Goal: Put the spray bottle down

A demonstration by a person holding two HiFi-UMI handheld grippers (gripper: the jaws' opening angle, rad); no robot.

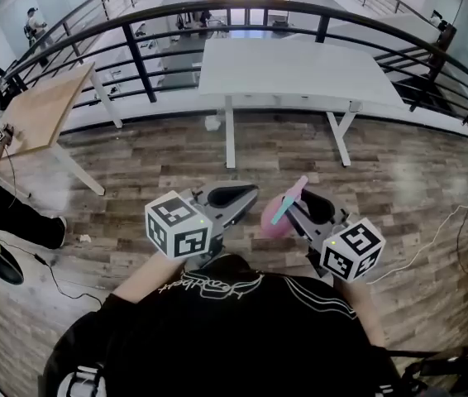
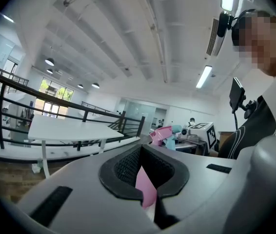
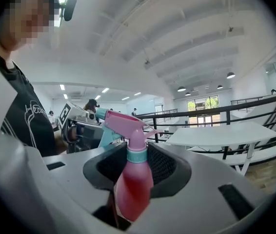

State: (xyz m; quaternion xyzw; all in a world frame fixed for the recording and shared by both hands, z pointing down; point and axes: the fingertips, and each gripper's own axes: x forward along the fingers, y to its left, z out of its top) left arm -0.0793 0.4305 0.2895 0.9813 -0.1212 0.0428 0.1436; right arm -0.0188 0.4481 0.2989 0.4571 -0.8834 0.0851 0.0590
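Observation:
My right gripper [image 1: 300, 209] is shut on the body of a pink spray bottle [image 1: 274, 220] with a teal collar and trigger, and holds it in the air just in front of my chest. In the right gripper view the bottle [image 3: 133, 182] stands upright between the jaws of the right gripper [image 3: 137, 179], its nozzle pointing right. My left gripper [image 1: 232, 197] hangs level beside it, jaws close together. In the left gripper view a thin pink piece [image 2: 146, 186], perhaps cloth, sits pinched in the left gripper [image 2: 145, 179]. The bottle's head [image 2: 163, 133] shows just beyond.
A white table [image 1: 292, 69] stands ahead on the wood floor, with a black railing [image 1: 217, 11] behind it. A wooden table [image 1: 48, 106] is at the left, where a person's leg [image 1: 11, 213] reaches in. Cables [image 1: 432, 238] trail on the floor at the right.

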